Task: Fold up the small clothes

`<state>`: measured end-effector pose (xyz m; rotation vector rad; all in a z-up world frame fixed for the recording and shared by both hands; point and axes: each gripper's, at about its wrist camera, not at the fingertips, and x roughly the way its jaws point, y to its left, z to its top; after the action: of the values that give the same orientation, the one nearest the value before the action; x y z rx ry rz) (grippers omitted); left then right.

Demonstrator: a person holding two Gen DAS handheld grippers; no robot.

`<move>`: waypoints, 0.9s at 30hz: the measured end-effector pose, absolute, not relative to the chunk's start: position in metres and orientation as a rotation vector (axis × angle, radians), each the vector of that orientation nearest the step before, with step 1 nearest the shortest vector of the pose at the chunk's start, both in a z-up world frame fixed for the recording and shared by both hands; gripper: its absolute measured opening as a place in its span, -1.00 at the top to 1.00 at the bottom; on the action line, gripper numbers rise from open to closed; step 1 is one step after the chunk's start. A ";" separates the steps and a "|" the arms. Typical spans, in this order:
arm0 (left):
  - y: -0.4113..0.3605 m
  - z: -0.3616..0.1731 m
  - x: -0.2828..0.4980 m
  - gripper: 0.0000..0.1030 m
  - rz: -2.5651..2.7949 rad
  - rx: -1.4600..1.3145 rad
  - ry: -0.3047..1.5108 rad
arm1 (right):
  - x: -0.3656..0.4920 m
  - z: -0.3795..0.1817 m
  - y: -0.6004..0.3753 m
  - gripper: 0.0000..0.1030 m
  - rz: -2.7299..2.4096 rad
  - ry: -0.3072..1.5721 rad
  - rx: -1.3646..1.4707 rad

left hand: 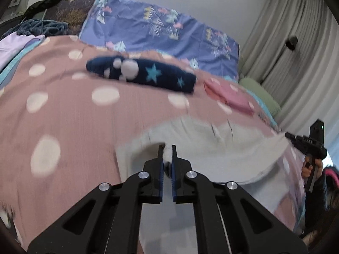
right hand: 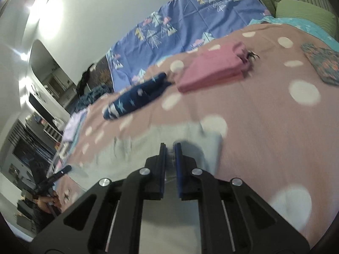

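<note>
Left wrist: left gripper [left hand: 167,148] and right gripper [right hand: 170,146] both clamped on grey garment [left hand: 211,148].

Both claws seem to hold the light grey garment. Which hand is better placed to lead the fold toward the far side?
Neither clearly. The left claw and the right claw each pinch the near edge of the light grey garment, so they probably carry it over together.

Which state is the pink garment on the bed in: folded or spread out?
Folded: the pink garment lies as a compact, stacked rectangle with layered edges on the dotted bedspread.
</note>
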<state>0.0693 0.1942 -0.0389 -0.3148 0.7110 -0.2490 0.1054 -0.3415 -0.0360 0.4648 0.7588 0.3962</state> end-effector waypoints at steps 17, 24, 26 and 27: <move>0.215 -0.106 0.158 -0.19 -0.110 -0.318 0.904 | 0.201 -0.081 -0.320 -0.06 0.293 0.900 0.347; 0.202 -0.080 0.157 0.94 -0.205 -0.270 0.827 | 0.212 -0.078 -0.314 0.92 0.290 0.865 0.391; 0.202 -0.074 0.159 0.93 -0.183 -0.235 0.814 | 0.208 -0.065 -0.314 0.92 0.296 0.816 0.379; 0.200 -0.077 0.164 0.81 -0.144 -0.193 0.832 | 0.211 -0.065 -0.311 0.89 0.286 0.822 0.349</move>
<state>0.1636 0.1997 -0.0774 -0.1926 0.8324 -0.1436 0.2112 -0.3115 -0.0652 0.3494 0.8215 0.2863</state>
